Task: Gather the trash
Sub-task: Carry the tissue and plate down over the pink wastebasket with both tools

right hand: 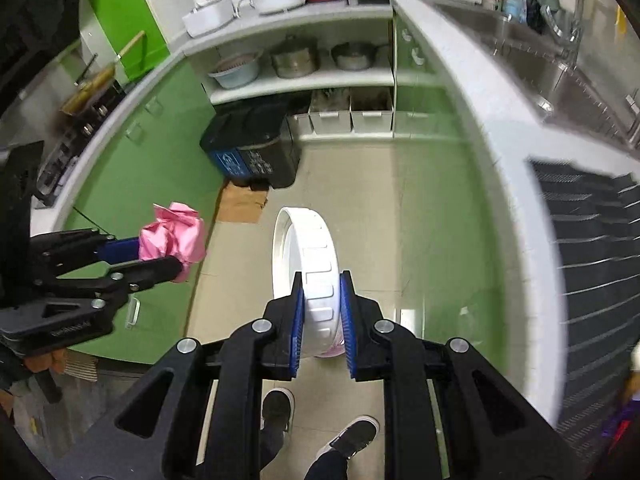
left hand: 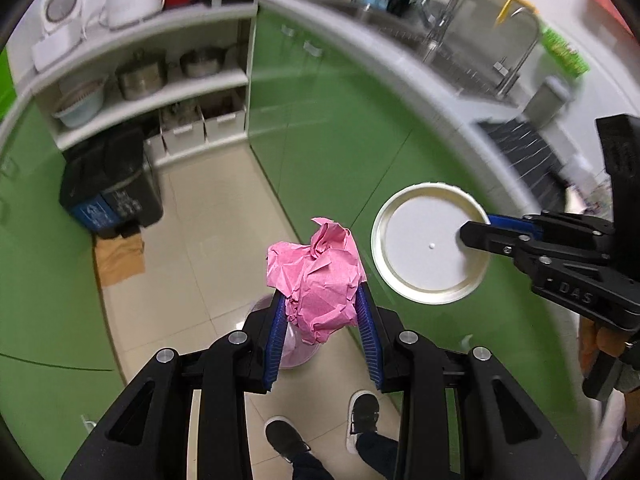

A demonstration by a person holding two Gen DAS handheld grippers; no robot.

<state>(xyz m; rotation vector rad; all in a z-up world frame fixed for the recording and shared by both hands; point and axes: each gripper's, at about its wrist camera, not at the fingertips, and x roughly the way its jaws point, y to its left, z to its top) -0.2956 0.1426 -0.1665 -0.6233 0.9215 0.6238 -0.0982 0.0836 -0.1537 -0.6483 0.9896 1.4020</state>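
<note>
Sitting between left claw (left hand: 322, 300) pads (clamped): paper (left hand: 316, 276).

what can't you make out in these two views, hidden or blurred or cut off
- Pink bin on the floor: both views, mostly hidden behind the tongs and what they hold, the crumpled pink paper and the white lid.
- Black trash bin labels: both views, too small and blurred to read.
- Sink contents: left wrist view, blurred.
- Person: only shoes and trouser legs, cut off by the bottom edge.

Right gripper (right hand: 323, 300) fingers clamp white lid (right hand: 308, 264); left gripper (right hand: 160, 258) clamps pink paper (right hand: 173, 236).
</note>
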